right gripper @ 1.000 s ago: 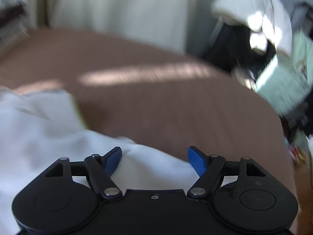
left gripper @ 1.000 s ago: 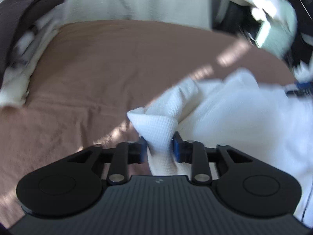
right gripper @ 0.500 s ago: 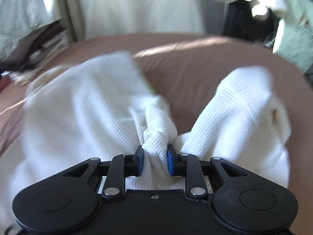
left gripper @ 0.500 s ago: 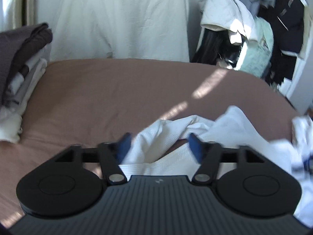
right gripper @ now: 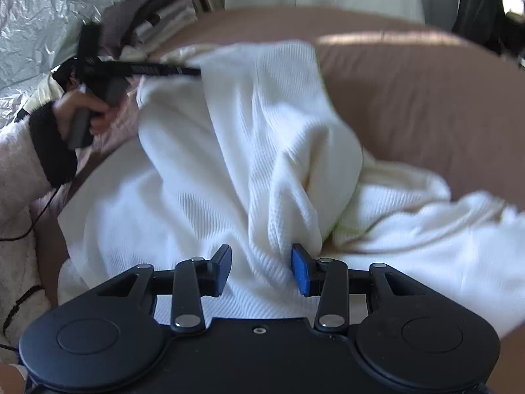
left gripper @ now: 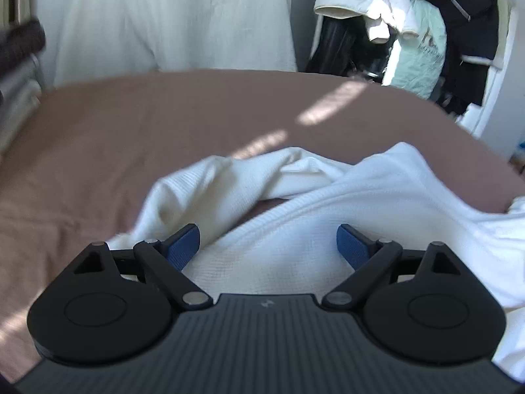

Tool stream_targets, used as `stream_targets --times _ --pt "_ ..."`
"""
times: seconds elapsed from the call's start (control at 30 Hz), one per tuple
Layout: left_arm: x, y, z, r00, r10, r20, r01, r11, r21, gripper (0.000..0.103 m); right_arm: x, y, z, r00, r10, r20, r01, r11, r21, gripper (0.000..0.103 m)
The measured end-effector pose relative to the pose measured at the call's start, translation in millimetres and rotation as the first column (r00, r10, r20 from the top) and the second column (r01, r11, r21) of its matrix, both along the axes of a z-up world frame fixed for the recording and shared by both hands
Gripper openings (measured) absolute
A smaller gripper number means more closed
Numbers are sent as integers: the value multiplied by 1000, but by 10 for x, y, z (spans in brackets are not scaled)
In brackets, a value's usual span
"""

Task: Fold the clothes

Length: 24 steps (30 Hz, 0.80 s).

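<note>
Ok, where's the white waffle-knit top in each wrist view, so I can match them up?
Left wrist: the white top fills the lower centre and right, under the opening left gripper.
Right wrist: it covers the centre, a ridge between the opening right gripper.
Shared landmark: the brown bedspread.

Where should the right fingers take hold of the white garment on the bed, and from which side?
Probably the raised ridge of the white waffle-knit garment, just ahead of the right gripper. It stands up from the brown bed, so fingers coming from above and the near side can straddle it. They are opening now, cloth between them unpinched.
</note>
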<state>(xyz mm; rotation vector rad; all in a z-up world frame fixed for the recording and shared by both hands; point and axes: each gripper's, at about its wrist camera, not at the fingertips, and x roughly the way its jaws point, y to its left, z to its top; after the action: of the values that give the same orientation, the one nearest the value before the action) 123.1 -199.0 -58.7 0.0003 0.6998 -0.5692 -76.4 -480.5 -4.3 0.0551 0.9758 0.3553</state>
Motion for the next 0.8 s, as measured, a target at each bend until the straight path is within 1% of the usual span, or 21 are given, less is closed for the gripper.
stream_targets --times 0.03,0.07,0.1,0.17,0.2,0.23,0.27,0.3,0.33,0.37,0.4,0.43,0.47,0.5,0.53,0.57,0.67,0.73,0.8 --pt "7 2 -20 1000 6 0 -6 1000 -9 91 14 -33 63 999 -20 27 19 1000 13 46" --pt "2 -27 -44 1000 24 6 -24 1000 4 91 29 -71 117 998 -45 50 44 998 37 47" --pt "-19 -84 -75 999 39 18 -40 999 37 91 36 -115 153 995 -75 67 70 995 69 48" --pt "-88 -233 -143 998 23 58 -30 993 117 91 62 -216 177 986 -142 89 130 983 133 54" --pt "-125 -302 -172 997 6 78 -18 989 147 88 109 -251 155 977 -189 94 175 974 141 55" --pt "-155 -348 -187 996 -15 89 2 989 151 82 169 -227 108 967 -238 93 225 966 132 55" --pt "-177 -372 -183 996 -43 84 32 991 130 53 226 -189 51 958 -274 84 263 957 126 55" --pt "-199 -384 -162 995 -70 77 62 992 107 28 260 -211 -2 952 -299 72 288 948 134 55" --pt "-232 -393 -125 992 -94 83 85 991 107 12 279 -228 -44 949 -310 63 298 942 152 55" --pt "-290 -401 -67 987 -117 106 103 986 130 7 287 -232 -75 948 -312 59 299 939 168 51" --pt "-369 -415 8 979 -136 149 111 980 163 7 295 -192 -107 948 -312 64 297 939 173 44" --pt "-457 -429 91 968 -152 197 115 975 188 7 306 -116 -128 945 -316 85 301 942 151 17" --pt "-539 -433 188 957 -162 241 114 973 201 7 310 -38 -126 934 -334 128 323 941 97 13" --pt "-596 -438 286 948 -155 279 97 972 214 7 324 30 -94 916 -358 183 359 933 30 13" --pt "-633 -450 372 940 -143 310 72 971 230 7 355 66 -57 901 -369 227 383 924 -18 12" --pt "-652 -459 442 935 -132 330 54 970 236 7 394 68 -2 891 -372 259 394 919 -37 12" --pt "-646 -413 557 935 -96 341 35 983 180 7 512 19 264 862 -368 350 414 908 -65 11" --pt "-560 -431 592 927 -111 358 48 982 182 7 619 -11 423 864 -340 372 405 908 -110 11" --pt "-338 -495 693 913 -140 382 67 978 200 7 866 -37 578 881 -286 378 377 906 -192 10"
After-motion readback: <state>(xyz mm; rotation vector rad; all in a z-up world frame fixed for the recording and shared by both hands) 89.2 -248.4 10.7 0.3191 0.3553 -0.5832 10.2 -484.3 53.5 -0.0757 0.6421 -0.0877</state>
